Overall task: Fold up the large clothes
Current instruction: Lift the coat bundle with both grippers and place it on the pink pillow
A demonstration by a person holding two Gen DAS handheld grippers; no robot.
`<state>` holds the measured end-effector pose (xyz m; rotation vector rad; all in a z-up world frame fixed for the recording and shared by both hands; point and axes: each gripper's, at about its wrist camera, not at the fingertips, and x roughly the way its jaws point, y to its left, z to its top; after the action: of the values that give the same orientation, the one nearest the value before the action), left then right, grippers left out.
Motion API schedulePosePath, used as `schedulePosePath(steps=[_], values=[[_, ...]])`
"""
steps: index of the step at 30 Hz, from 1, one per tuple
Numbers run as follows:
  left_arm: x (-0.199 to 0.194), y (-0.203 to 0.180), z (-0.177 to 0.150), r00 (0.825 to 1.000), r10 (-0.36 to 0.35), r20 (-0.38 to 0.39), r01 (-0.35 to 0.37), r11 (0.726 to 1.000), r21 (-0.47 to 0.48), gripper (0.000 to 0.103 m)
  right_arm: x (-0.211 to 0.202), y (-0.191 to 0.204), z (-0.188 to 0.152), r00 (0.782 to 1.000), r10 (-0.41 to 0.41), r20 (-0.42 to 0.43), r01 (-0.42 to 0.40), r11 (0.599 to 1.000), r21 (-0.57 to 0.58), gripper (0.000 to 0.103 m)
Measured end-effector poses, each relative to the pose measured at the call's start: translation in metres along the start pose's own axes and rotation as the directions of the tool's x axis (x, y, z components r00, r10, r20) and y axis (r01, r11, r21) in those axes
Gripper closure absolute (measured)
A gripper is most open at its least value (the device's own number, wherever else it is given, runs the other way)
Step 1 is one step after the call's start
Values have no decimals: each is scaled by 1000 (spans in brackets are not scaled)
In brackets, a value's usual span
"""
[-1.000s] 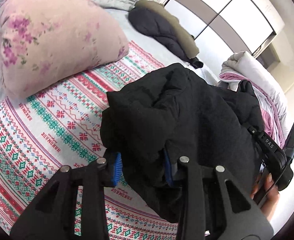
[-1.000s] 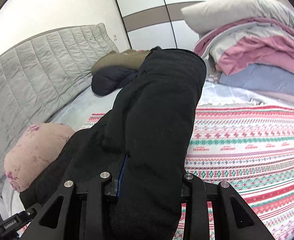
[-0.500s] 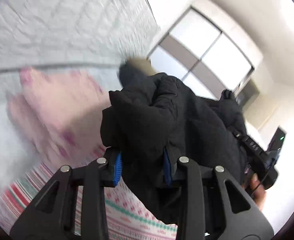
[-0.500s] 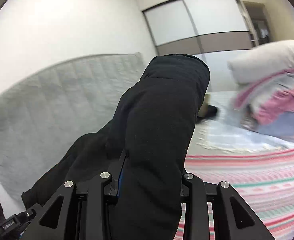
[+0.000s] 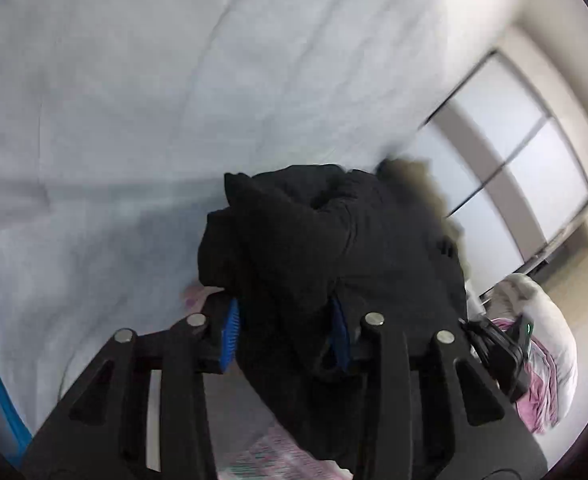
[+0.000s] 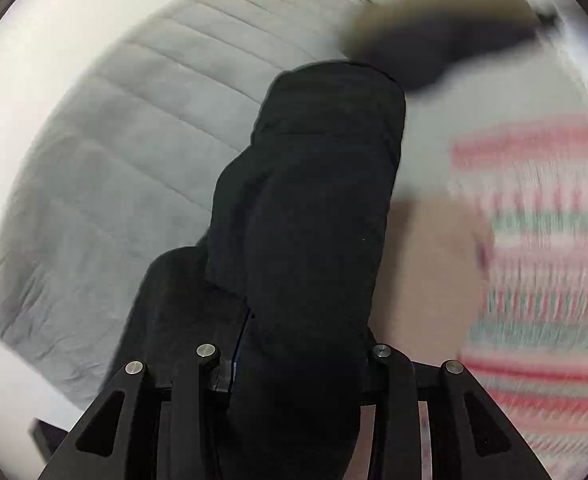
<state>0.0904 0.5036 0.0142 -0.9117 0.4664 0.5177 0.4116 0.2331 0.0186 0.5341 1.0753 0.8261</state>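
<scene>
From my left wrist I count one black garment [image 5: 334, 248], bunched between the two blue pads [image 5: 229, 330] of my left gripper [image 5: 283, 330], which clamps it though the jaws have just been easing wider. It hangs before one grey quilted headboard [image 5: 133, 80]; one bedding pile [image 5: 550, 360] sits lower right. My gripper tilts downward.

From my right wrist, one thick fold of the same garment [image 6: 314, 220] fills my right gripper [image 6: 300, 360], gripped, jaws likewise just loosened slightly. One striped blanket [image 6: 542, 240] blurs at right, one darker clothes heap [image 6: 446, 28] above.
</scene>
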Motion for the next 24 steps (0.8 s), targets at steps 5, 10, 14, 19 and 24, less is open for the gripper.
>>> schedulePosePath(steps=[5, 10, 14, 19, 24], values=[[6, 17, -3, 990, -139, -11, 139, 990, 25, 39, -5, -45, -7, 994, 100, 49, -104, 991, 86, 38], [-2, 43, 4, 977, -204, -63, 194, 970, -146, 33, -54, -43, 8, 994, 76, 73, -84, 990, 115, 37], [-36, 56, -6, 982, -187, -23, 178, 963, -203, 33, -112, -19, -12, 992, -8, 126, 16, 998, -61, 37], [-103, 38, -40, 999, -32, 42, 35, 997, -73, 33, -172, 26, -75, 985, -25, 170, 72, 957, -280, 34], [-179, -24, -108, 984, 91, 150, -128, 957, 260, 24, -222, 67, -161, 983, -22, 182, 107, 876, -471, 25]])
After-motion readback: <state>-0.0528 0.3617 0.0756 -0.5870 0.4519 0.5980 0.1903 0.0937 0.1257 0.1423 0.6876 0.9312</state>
